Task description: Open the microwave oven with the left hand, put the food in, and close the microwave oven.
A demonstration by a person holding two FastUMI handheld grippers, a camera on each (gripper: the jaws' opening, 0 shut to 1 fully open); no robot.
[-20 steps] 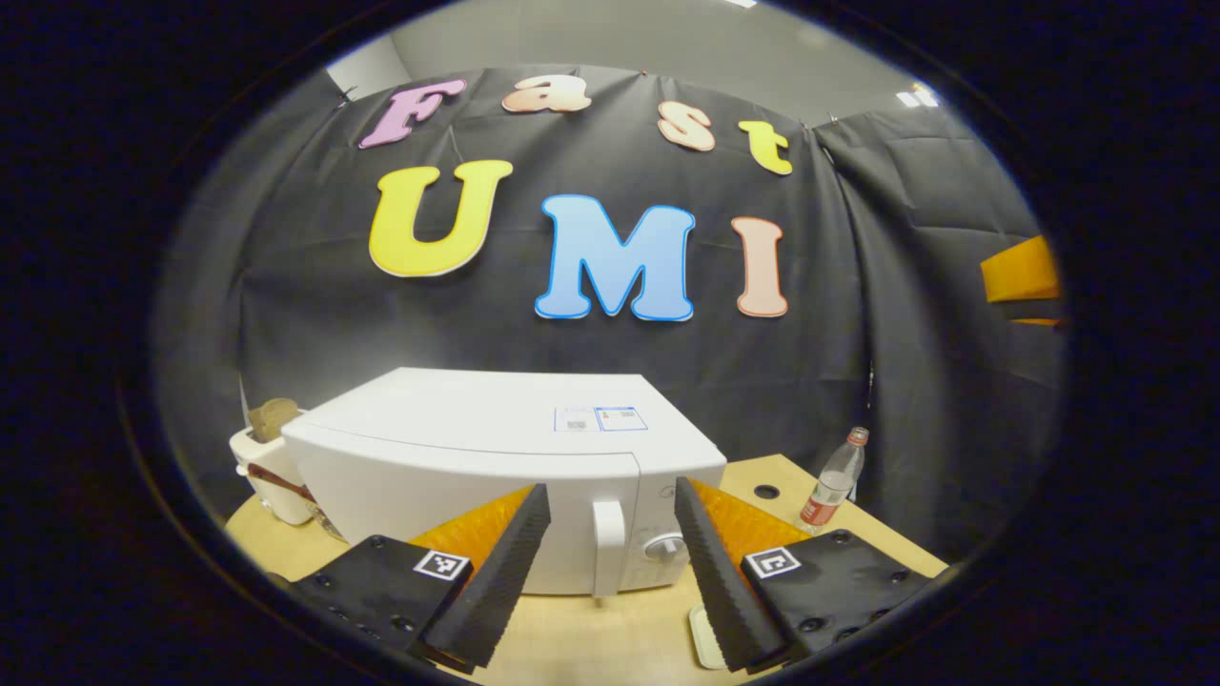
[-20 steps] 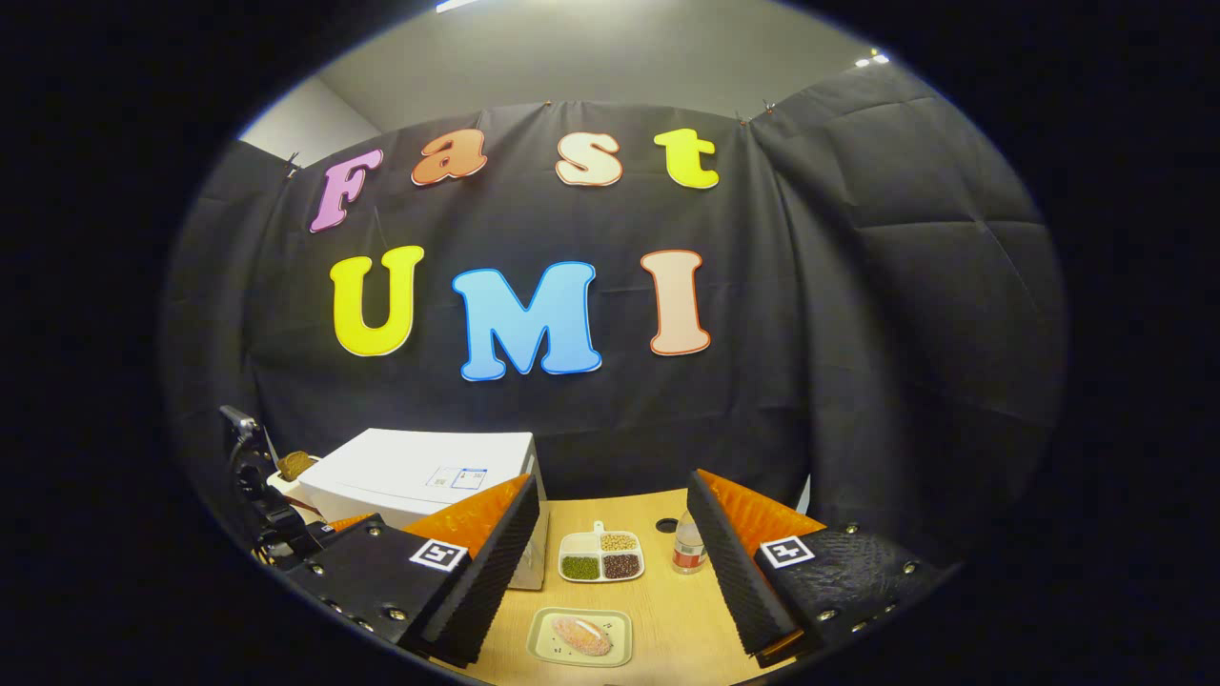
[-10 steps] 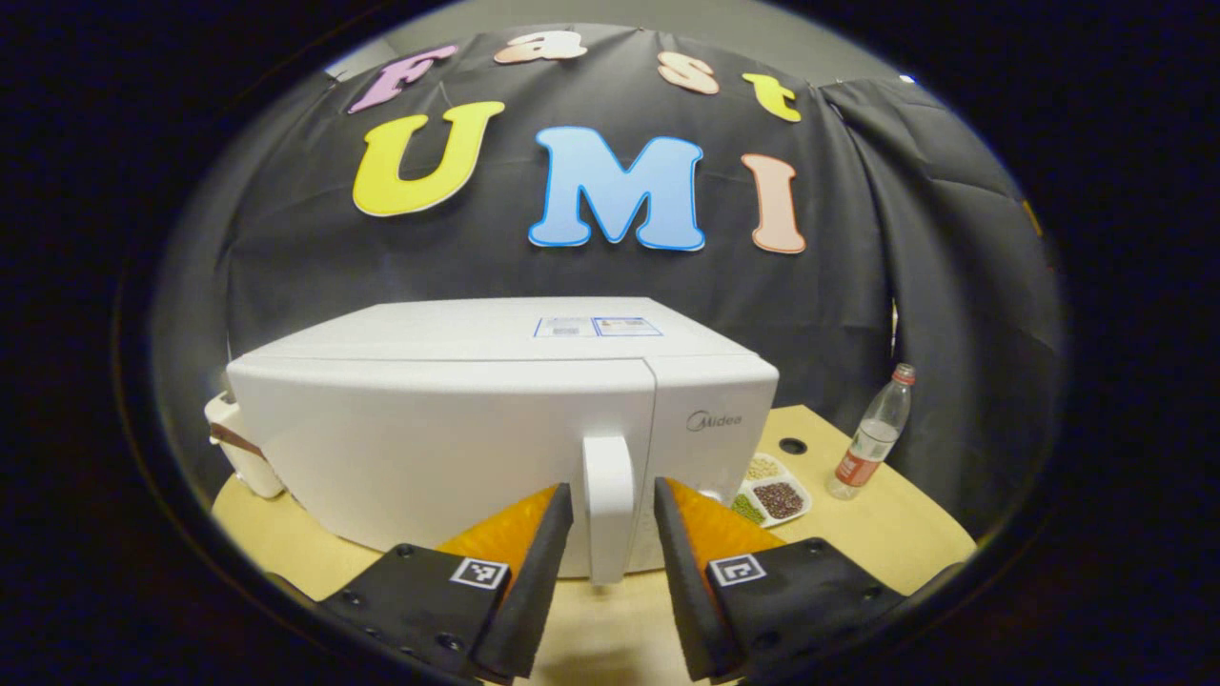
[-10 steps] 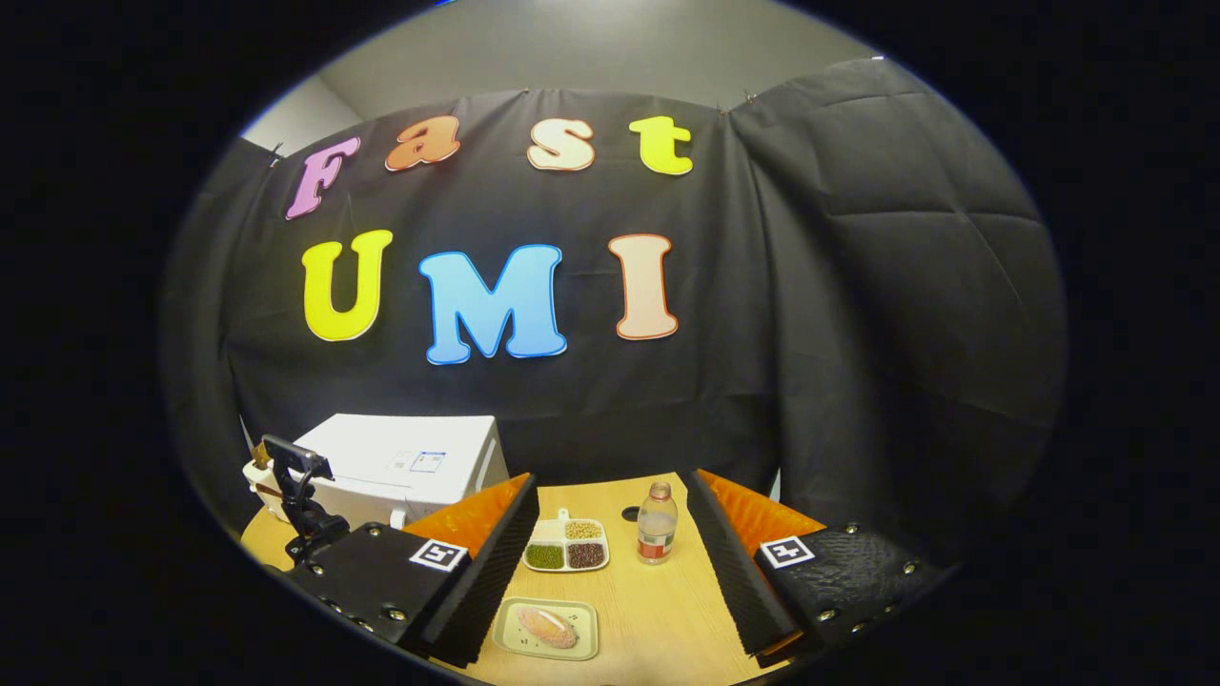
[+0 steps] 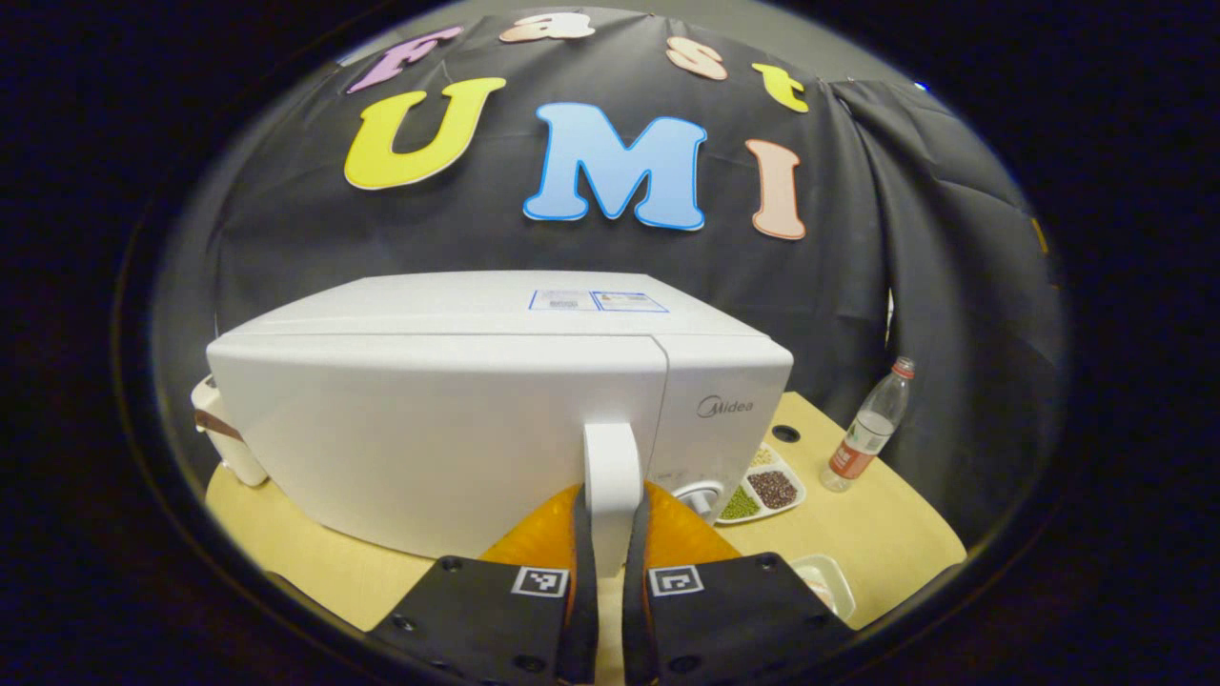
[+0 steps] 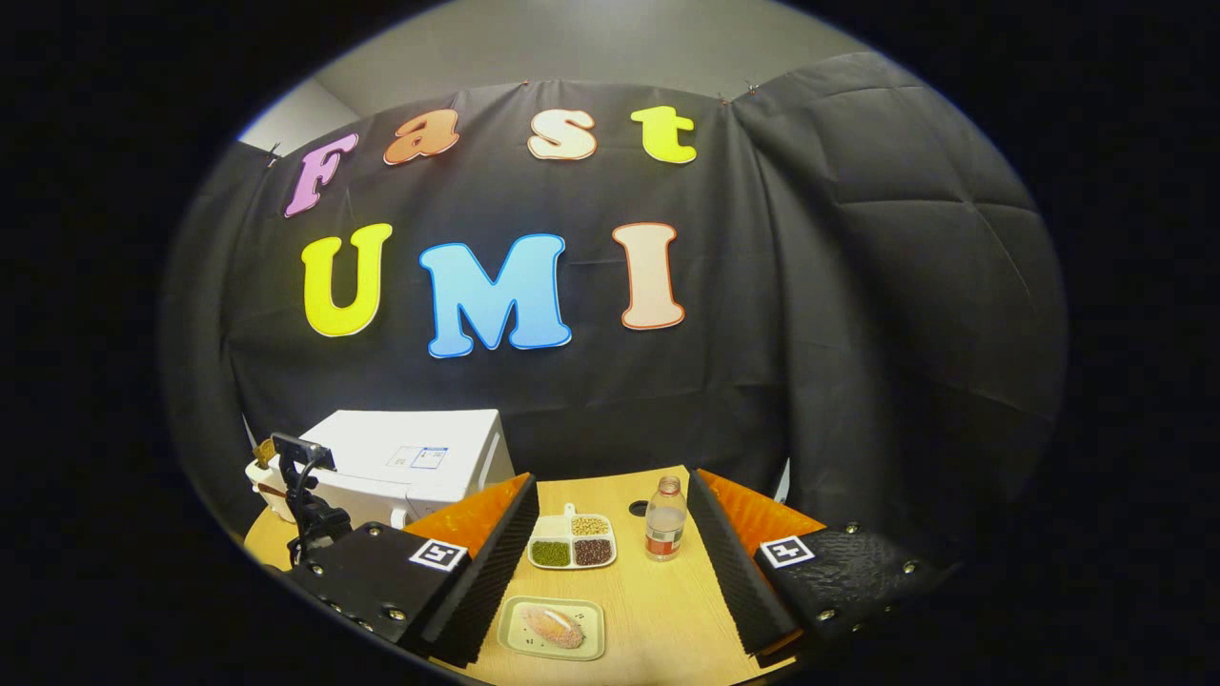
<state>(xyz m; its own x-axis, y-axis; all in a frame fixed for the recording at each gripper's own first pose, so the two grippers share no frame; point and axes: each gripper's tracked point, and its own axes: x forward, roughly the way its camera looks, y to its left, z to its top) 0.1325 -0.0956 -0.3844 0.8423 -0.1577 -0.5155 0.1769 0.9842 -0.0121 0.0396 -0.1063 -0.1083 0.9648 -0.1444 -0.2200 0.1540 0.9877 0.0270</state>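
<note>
Left gripper [image 5: 610,572] is clamped on the microwave [image 5: 457,419] handle [image 5: 611,476] — pull in the door's arc, grip square — while right gripper [image 6: 610,562] hangs open, empty.

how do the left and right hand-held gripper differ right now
The left hand-held gripper is shut on the microwave door handle; the right hand-held gripper is open, holding nothing. The left is up against the microwave; the right hangs above the tray of food.
</note>
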